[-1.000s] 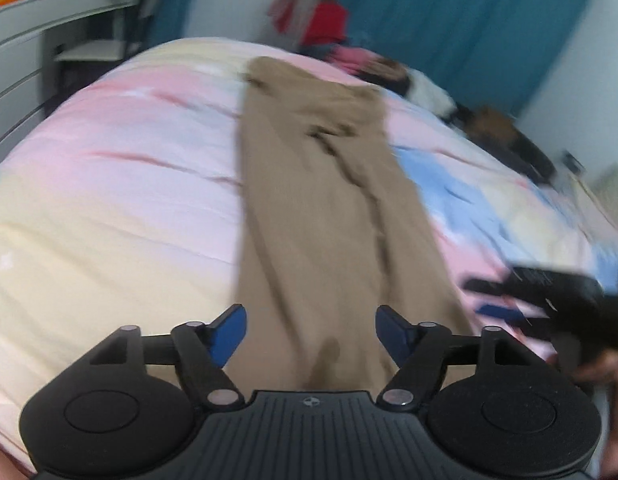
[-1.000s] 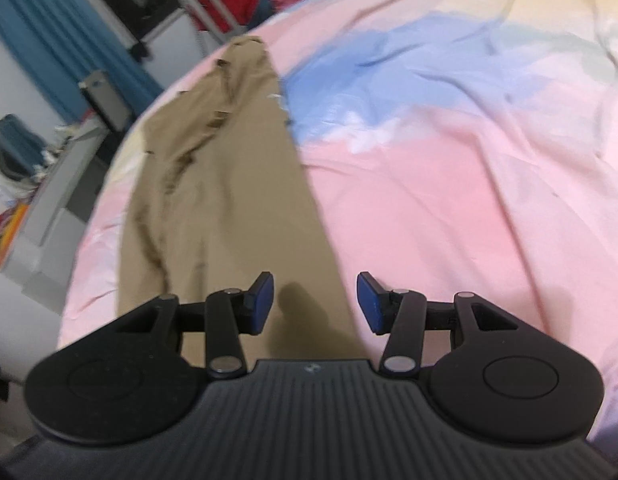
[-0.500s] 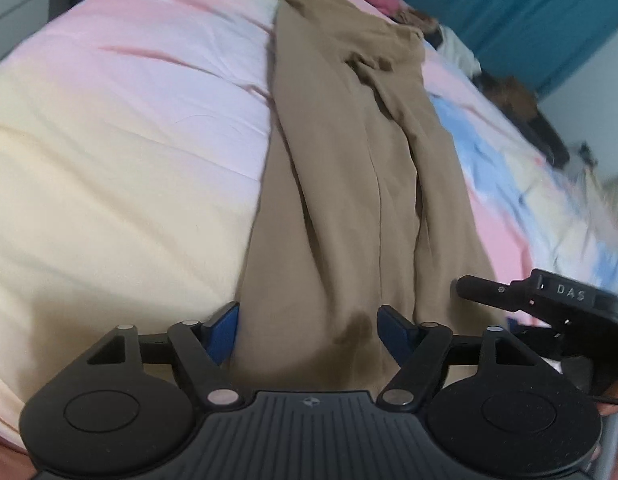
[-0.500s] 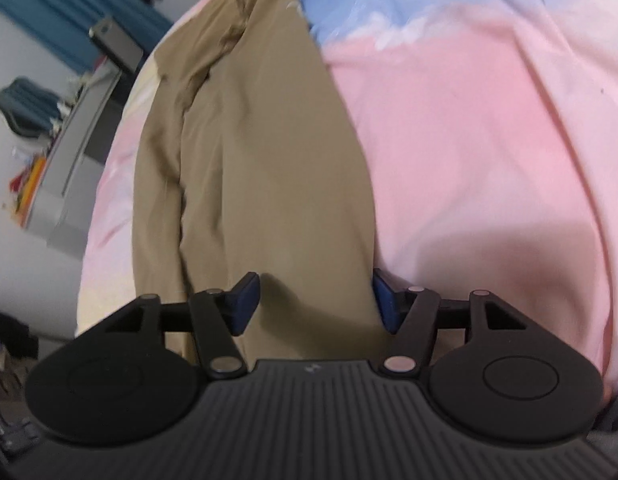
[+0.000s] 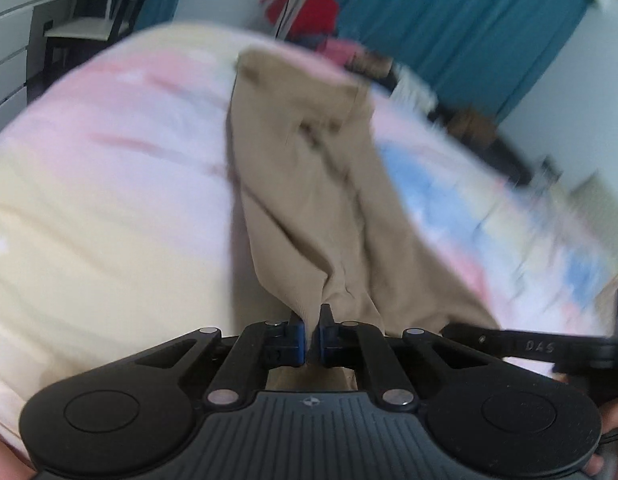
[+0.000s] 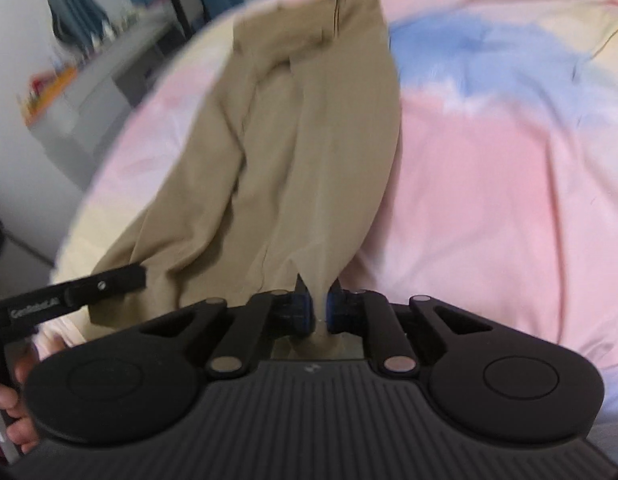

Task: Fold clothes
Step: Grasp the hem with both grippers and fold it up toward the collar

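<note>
Tan trousers [image 5: 309,184] lie lengthwise on a pastel bed cover [image 5: 109,200], waist end far away. My left gripper [image 5: 313,320] is closing, and its blue pads pinch the near hem's left part, lifted off the bed. In the right wrist view the same trousers [image 6: 301,128] run away from me. My right gripper [image 6: 317,304] is closing too, with the hem's right part bunched between its pads. Each gripper's finger shows in the other's view, the right one [image 5: 529,346] at the right edge and the left one [image 6: 89,290] at the left.
The bed cover [image 6: 509,180] spreads wide on both sides of the trousers. Beyond the bed hang teal curtains [image 5: 449,20], with a red and pink heap of clothes [image 5: 317,8] at the far edge. White drawers [image 5: 13,40] stand at the left.
Both grippers went from open, straddling the hem, to pinched on it. The hem end has risen off the bed and the cloth now bunches toward the pads.
</note>
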### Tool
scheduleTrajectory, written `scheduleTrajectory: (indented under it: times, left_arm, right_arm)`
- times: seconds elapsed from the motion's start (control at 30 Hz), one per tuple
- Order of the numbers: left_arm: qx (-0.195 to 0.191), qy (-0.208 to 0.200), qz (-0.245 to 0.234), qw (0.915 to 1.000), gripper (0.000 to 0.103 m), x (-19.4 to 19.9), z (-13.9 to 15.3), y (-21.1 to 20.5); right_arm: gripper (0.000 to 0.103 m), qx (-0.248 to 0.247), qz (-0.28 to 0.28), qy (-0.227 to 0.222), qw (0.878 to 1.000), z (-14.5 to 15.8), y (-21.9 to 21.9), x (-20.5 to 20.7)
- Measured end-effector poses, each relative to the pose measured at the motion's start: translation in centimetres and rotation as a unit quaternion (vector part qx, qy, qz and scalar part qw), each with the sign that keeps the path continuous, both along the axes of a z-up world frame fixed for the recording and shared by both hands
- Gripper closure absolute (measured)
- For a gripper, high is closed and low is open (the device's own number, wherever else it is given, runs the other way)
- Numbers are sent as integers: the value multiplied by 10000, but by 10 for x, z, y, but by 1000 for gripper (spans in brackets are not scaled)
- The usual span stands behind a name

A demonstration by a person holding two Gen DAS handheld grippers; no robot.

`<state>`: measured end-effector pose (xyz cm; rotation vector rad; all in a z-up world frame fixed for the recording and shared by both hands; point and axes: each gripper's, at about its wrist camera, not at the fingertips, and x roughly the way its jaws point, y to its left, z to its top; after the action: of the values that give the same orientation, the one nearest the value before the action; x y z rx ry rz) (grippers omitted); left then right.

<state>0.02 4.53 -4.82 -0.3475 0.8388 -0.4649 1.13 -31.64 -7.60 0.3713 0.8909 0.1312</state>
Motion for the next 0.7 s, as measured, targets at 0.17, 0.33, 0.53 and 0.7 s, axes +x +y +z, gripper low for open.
scheduleTrajectory:
  times: [0.17, 0.33, 0.53, 0.7]
  left_arm:
    - [-575, -408, 145, 9974, 97, -10, 49, 15]
    - [-742, -835, 49, 9937, 97, -41, 93, 16]
    - [-652, -1045, -277, 9920, 97, -114, 108, 23]
    - [-592, -1042, -233, 9925, 97, -142, 101, 20]
  right_arm:
    - [93, 429, -69, -725, 9964, 57, -18, -14]
    - [93, 498, 33, -1302, 9902, 99, -23, -46]
    - [93, 797, 209, -1522, 9849, 110, -36, -112]
    - [93, 840, 242, -1594, 9833, 102, -33, -135]
